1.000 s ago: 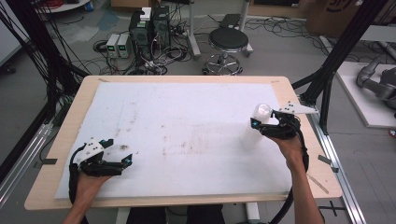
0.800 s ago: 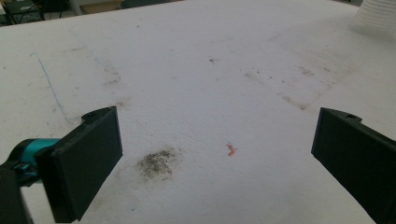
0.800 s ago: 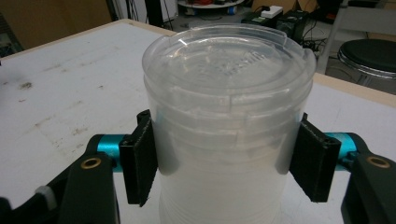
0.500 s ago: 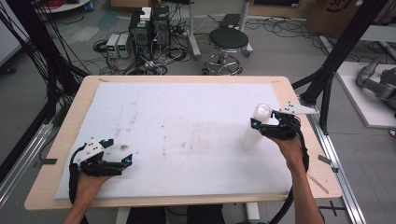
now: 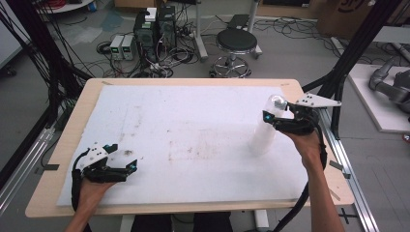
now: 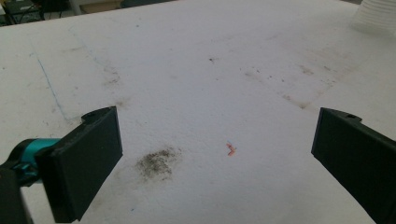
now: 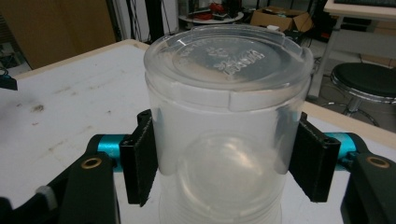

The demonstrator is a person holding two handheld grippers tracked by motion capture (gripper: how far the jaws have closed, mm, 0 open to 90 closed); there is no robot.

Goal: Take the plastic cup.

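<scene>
A stack of clear plastic cups (image 5: 265,137) stands upside down on the white table sheet (image 5: 193,130) at the right. My right gripper (image 5: 276,118) is shut on the top cup (image 7: 224,93), one black pad on each side of its wall. Another cup shows nested inside it. The top cup's embossed base faces up. My left gripper (image 5: 129,166) rests low over the sheet near the front left corner, open with nothing between its jaws. In the left gripper view my left gripper (image 6: 219,158) hangs over a dark smudge (image 6: 156,163), and the cup stack (image 6: 376,14) shows far off.
The white sheet is stained in places, with a small red mark (image 6: 229,149) near the left gripper. The wooden table edge (image 5: 193,81) frames the sheet. Behind the table stand a black stool (image 5: 236,41) and electronics boxes (image 5: 154,26) among floor cables. Black frame posts (image 5: 355,48) rise at the right.
My right gripper has risen a little with the top cup, so the cup column looks taller. The left gripper has stayed where it was.
</scene>
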